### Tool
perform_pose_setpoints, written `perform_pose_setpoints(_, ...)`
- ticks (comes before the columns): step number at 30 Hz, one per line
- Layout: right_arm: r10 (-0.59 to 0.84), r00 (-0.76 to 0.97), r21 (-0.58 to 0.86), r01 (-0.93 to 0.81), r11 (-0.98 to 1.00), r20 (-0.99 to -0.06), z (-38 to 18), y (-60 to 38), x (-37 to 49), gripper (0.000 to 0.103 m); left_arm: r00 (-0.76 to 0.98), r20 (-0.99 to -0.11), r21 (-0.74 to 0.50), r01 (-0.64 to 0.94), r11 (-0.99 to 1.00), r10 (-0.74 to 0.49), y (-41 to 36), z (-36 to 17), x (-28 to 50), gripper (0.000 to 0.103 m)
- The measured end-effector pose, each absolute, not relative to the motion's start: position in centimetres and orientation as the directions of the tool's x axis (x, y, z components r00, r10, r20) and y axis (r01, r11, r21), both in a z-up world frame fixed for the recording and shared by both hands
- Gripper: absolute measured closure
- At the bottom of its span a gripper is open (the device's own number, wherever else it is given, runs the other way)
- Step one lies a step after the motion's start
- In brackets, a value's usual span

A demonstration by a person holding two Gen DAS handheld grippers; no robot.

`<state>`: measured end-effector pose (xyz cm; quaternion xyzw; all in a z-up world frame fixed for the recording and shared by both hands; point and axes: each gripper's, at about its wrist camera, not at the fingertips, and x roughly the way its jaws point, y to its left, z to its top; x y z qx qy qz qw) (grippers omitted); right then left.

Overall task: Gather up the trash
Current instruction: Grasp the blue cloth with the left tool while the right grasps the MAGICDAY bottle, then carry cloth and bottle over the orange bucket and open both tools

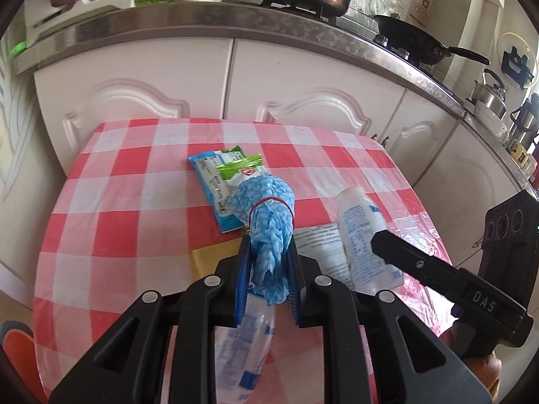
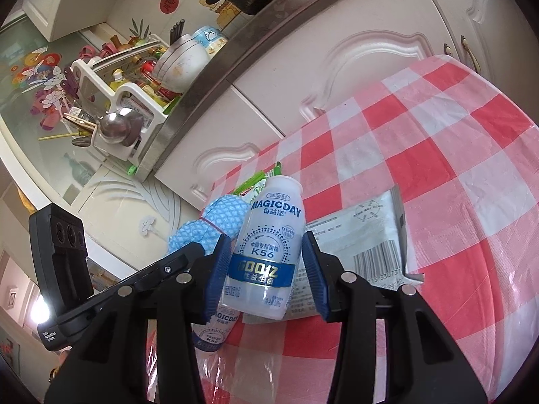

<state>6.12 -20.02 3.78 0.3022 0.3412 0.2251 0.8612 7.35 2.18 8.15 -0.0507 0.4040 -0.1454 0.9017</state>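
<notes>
My left gripper [image 1: 269,245] is shut on a blue patterned cloth wad [image 1: 266,215] tied with a red rubber band, held above the checked table. The wad [image 2: 205,225] also shows in the right wrist view. My right gripper [image 2: 266,245] is shut on a white MAGICDAY drink bottle [image 2: 269,245], tilted just over the table; that bottle [image 1: 363,235] appears to the right in the left wrist view. A second white bottle [image 1: 246,353] lies on the table under my left gripper. A blue and green snack wrapper [image 1: 222,181] lies beyond the wad.
A grey printed mailer bag [image 2: 370,235] with a barcode lies flat under the held bottle, and a yellow sheet [image 1: 215,256] lies beside it. White kitchen cabinets [image 1: 151,77] stand right behind the red checked table [image 1: 118,202], with pots and a dish rack on the counter.
</notes>
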Motion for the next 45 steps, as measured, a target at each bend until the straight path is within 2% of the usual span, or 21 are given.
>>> perform_pose_setpoints(20, 0.680, 0.605, 0.640, -0.338, 0.690, -0.414, 7.7, -13.7, 2.5, 0.058, 0.701, -0.701, -0.139, 0.047, 0.989, -0.131, 11.9, 9.1, 2.8, 0.082)
perform_pose_setpoints(32, 0.751, 0.497, 0.609, -0.453, 0.652, -0.435, 9.1, -6.1, 0.5, 0.058, 0.716, -0.698, -0.101, -0.086, 0.991, -0.009, 18.1, 9.0, -1.0, 0.082)
perform_pose_setpoints(45, 0.796, 0.345, 0.563, -0.570, 0.599, -0.498, 9.3, 3.8, -2.1, 0.058, 0.690, -0.707, -0.046, -0.268, 0.962, 0.159, 26.6, 7.0, -5.8, 0.082)
